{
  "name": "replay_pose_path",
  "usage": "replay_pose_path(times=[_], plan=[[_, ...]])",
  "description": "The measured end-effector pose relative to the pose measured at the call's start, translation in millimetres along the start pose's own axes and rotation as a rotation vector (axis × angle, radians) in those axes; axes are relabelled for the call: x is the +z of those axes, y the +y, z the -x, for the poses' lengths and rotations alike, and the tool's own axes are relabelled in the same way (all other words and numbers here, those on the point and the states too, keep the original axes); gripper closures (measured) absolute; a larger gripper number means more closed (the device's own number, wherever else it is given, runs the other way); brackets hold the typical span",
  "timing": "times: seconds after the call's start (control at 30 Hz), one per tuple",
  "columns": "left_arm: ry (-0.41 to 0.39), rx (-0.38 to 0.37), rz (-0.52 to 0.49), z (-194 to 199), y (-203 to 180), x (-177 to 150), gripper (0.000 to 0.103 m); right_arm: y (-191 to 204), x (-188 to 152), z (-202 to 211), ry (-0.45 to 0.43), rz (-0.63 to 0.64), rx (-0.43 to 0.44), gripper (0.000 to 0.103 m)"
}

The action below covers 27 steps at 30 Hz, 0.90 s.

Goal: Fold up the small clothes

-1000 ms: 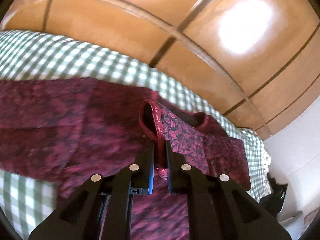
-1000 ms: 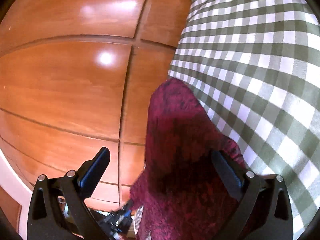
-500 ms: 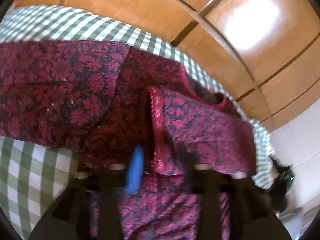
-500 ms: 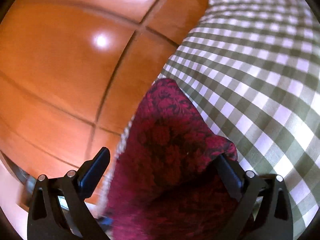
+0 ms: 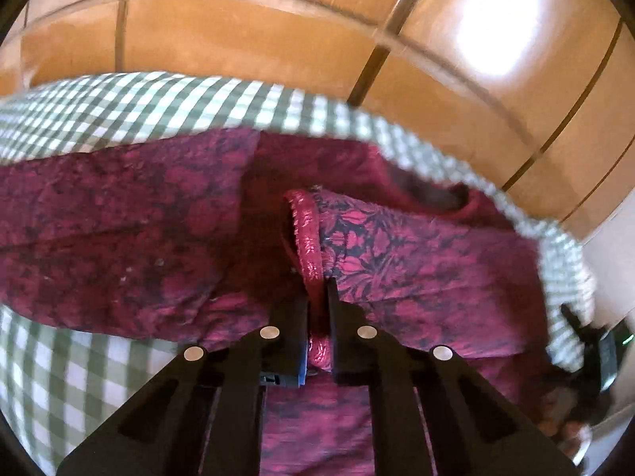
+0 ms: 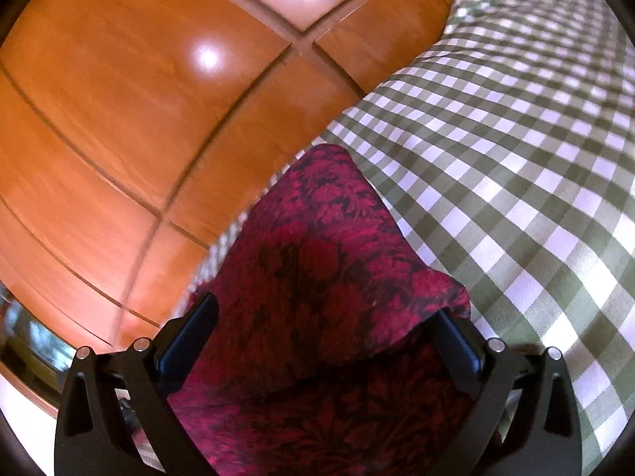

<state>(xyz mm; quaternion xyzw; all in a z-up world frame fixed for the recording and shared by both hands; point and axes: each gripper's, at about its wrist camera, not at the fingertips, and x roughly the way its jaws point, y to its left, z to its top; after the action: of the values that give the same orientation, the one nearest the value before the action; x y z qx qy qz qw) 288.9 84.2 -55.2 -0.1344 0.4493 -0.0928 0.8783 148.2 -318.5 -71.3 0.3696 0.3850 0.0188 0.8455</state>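
A dark red floral garment [image 5: 119, 230] lies spread on a green-and-white checked cloth [image 5: 119, 107]. My left gripper [image 5: 317, 297] is shut on the garment's shiny red hem [image 5: 307, 234], holding a folded flap [image 5: 416, 261] over the rest of it. In the right wrist view another part of the garment [image 6: 317, 258] lies between the fingers of my right gripper [image 6: 325, 317], which is open wide and hovers over the fabric near the cloth's edge. The cloth [image 6: 516, 158] stretches to the right.
An orange tiled floor [image 6: 139, 99] lies beyond the cloth's edge, also in the left wrist view [image 5: 397, 39]. A white wall [image 5: 611, 246] and dark objects [image 5: 591, 341] sit at the far right of the left wrist view.
My left gripper has kept hold of the hem and shifted over the garment. The right wrist view has swung, showing more checked cloth; the right gripper stays open over the fabric.
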Motion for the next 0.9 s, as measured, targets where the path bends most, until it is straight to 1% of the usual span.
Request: replay_pose_path(times=[0.03,0.1,0.2,0.27,0.3,0.33,0.37,0.4,0.43,0.5,0.53,0.6,0.63,0.67,0.73,0.8,0.83,0.87,0.9], plan=[[0.012,0.018,-0.014,-4,0,-3,0.096,5,-1,-2,0.014,0.035,-0.034,0.002],[0.008,0.045,-0.041,-8,-3,-7,0.096,19,-3,-6,0.063,0.117,-0.105,0.002],[0.004,0.054,-0.05,-6,-5,-8,0.096,30,-9,1,0.161,0.23,-0.141,0.002],[0.002,0.046,-0.058,-5,-4,-8,0.096,38,-15,12,0.25,0.305,-0.101,0.002],[0.0,0.044,-0.064,-4,-4,-9,0.096,44,-18,20,0.291,0.351,-0.065,0.002],[-0.002,0.044,-0.068,-3,-5,-9,0.096,49,-21,29,0.304,0.394,-0.029,0.002],[-0.006,0.042,-0.067,-4,-5,-10,0.096,55,-22,37,0.293,0.43,-0.01,0.002],[-0.005,0.041,-0.062,-4,-5,-10,0.096,64,-20,46,0.258,0.477,-0.005,0.002],[-0.008,0.04,-0.056,-3,-5,-10,0.096,70,-17,48,0.235,0.496,-0.012,0.002],[-0.022,0.043,-0.054,1,-6,-11,0.096,80,-4,41,0.182,0.506,-0.03,0.002],[-0.036,0.049,-0.056,4,-8,-12,0.096,82,0,34,0.173,0.507,-0.041,0.002],[-0.066,0.066,-0.075,12,-12,-12,0.096,83,11,3,0.182,0.501,-0.105,0.005],[-0.087,0.073,-0.088,17,-14,-13,0.096,84,12,-12,0.207,0.499,-0.133,0.013],[-0.1,0.076,-0.095,20,-16,-12,0.096,83,13,-24,0.229,0.497,-0.156,0.018],[-0.121,0.084,-0.107,26,-17,-10,0.096,70,14,-54,0.259,0.479,-0.239,0.02],[-0.126,0.079,-0.104,27,-15,-8,0.096,60,13,-62,0.254,0.465,-0.254,0.02],[-0.124,0.084,-0.099,26,-13,-8,0.097,57,11,-62,0.231,0.467,-0.254,0.02],[-0.12,0.102,-0.094,23,-10,-9,0.098,58,7,-62,0.217,0.479,-0.259,0.02],[-0.1,0.099,-0.089,17,-8,-10,0.098,60,2,-62,0.203,0.511,-0.274,0.019]])
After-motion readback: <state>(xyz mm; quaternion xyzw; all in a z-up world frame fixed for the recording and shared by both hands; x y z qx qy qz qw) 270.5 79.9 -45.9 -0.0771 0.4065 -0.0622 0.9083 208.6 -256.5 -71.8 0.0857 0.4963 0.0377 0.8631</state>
